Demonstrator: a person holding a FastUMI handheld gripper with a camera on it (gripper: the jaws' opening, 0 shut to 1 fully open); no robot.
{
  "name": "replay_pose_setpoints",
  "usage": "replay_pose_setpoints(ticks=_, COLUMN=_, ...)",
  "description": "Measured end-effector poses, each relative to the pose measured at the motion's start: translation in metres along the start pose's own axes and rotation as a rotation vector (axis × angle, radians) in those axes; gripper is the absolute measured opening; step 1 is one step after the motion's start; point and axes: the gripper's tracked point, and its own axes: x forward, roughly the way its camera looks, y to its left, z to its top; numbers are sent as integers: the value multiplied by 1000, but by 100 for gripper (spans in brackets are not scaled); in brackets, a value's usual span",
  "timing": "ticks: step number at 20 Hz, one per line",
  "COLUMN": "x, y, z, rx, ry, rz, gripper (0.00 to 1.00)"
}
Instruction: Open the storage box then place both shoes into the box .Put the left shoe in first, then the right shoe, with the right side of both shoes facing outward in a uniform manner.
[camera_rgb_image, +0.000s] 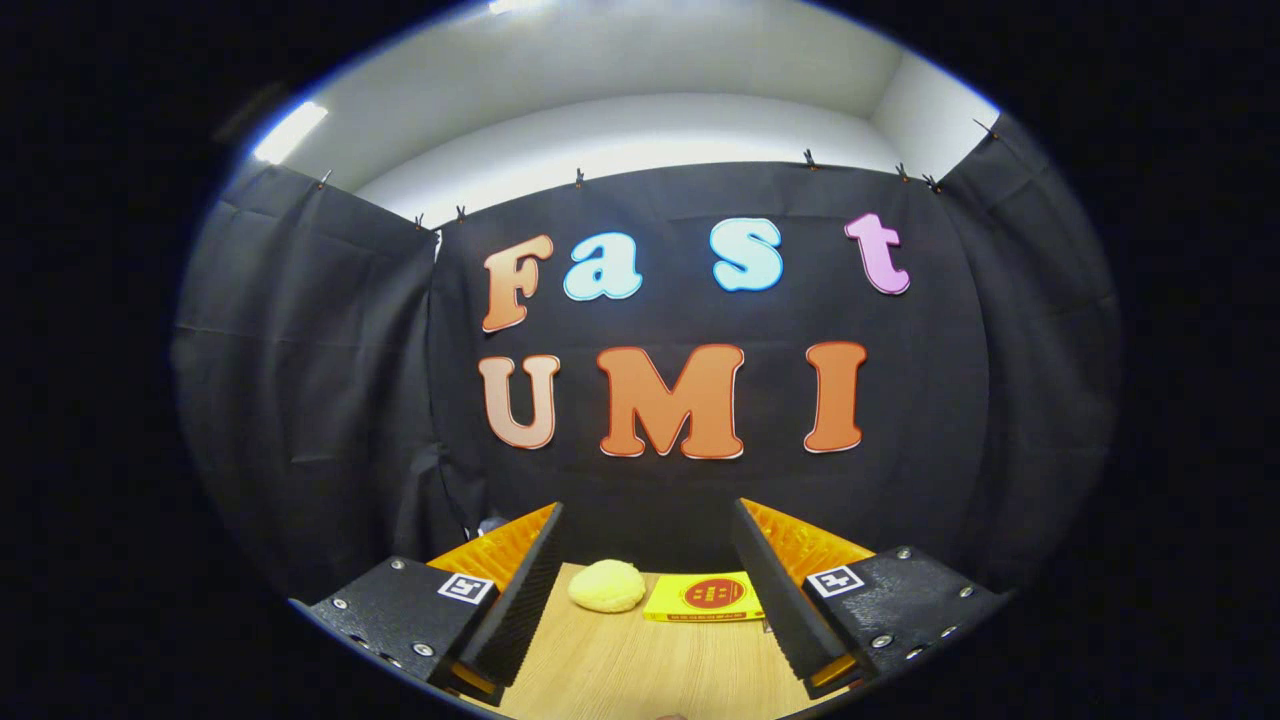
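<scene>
Your gripper (650, 590) looks along a wooden counter (620, 665) toward its far edge, where the black cloth wall begins. The two fingers (525, 590) stand wide apart, ribbed pads facing each other, clamped on nothing and touching nothing; bare counter lies between them.

Beyond the fingertips, near the far edge of the counter, rest a pale yellow rounded lump (607, 585) and, just beside it, a flat yellow box (705, 597) with a red round mark on top. The two sit close together; you cannot tell whether they touch. Whether the flat box is the storage box of the task is uncertain, and neither shoe can be identified here.

Handling, as a judgement: if that is the storage box, expect it to be light and fairly stiff, likely to slide on the smooth wood when you push its lid, so take hold at a lid edge. Shoes should be light and yielding; grip at the heel collar.
</scene>
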Motion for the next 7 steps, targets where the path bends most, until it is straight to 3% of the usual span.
replay_pose_setpoints(ticks=7, x=-10, y=-2, z=39, rx=3, ry=-67, rz=-10, gripper=98)
